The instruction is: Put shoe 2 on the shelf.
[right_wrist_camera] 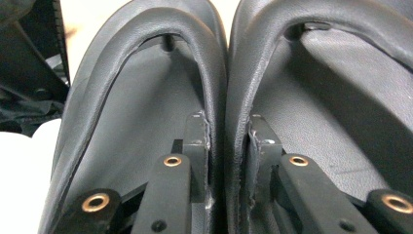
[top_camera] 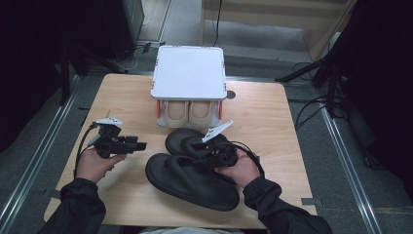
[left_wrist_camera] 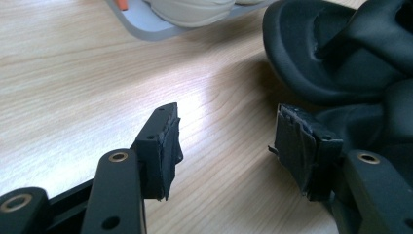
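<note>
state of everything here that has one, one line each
left gripper: fingers open over bare wood, holding nothing
right gripper: fingers shut on the inner straps of both sandals, pressed together
pair of black rubber thong sandals: side by side, pinched together
white two-tier shoe rack: top shelf bare
beige shoes: stored on the lower tier
light wooden table: level

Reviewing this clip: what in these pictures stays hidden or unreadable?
- Right tongs, high view: the tips are lost, black against the black sandals; the hand covers the rest.
- Sandals, right gripper view: toes and heels cut off by the edges; the tongs pinch both inner straps.
- Beige shoes, high view: the white shelf top covers all but their ends.
- Left tongs, left gripper view: open over the bare table.
</note>
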### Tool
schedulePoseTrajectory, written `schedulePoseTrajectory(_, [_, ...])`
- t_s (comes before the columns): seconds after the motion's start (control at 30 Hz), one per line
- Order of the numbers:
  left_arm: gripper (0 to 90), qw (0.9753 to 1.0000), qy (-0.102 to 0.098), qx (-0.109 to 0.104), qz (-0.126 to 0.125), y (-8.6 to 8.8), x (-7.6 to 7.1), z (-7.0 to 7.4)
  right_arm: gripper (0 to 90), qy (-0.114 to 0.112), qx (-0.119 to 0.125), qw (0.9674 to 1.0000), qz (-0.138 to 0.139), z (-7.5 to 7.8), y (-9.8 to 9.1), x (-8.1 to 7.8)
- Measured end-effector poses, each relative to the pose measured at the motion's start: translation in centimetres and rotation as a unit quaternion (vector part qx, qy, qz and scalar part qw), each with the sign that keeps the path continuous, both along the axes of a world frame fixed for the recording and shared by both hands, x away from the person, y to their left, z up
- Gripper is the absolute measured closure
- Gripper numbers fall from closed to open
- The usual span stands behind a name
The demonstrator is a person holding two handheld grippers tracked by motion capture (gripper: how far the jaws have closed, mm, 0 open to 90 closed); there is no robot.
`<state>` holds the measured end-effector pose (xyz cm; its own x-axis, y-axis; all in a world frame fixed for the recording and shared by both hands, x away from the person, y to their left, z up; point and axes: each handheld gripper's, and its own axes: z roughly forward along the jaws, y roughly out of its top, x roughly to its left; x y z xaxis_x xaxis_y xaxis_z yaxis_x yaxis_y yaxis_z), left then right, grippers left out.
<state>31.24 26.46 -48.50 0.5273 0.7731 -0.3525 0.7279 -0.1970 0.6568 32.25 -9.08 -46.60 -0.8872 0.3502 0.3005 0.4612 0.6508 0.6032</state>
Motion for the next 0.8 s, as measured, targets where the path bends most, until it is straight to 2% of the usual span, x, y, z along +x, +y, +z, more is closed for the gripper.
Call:
schedulePoseTrajectory(0.13, [42.5,1.0000,0.002,-0.001,0.009,0.5,-0.6,-0.1,75.1,0.003,0.004,0.9996,0.027,0.6,0.2,0.8])
schedulePoseTrajectory(0.33, [42.1,0.9997,0.005,0.000,0.022,1.4,-1.6,-0.2,75.0,-0.004,-0.006,0.9981,0.061,1.8,1.0,1.9])
schedulePoseTrajectory(0.6, [41.5,0.9991,0.007,0.001,0.041,2.3,-2.8,-0.3,75.0,0.006,0.002,0.9966,0.082,3.2,2.1,2.9])
schedulePoseTrajectory(0.8, [41.4,0.9987,0.009,0.001,0.051,2.8,-3.7,-0.4,74.9,0.004,0.003,0.9948,0.101,4.4,2.8,3.4])
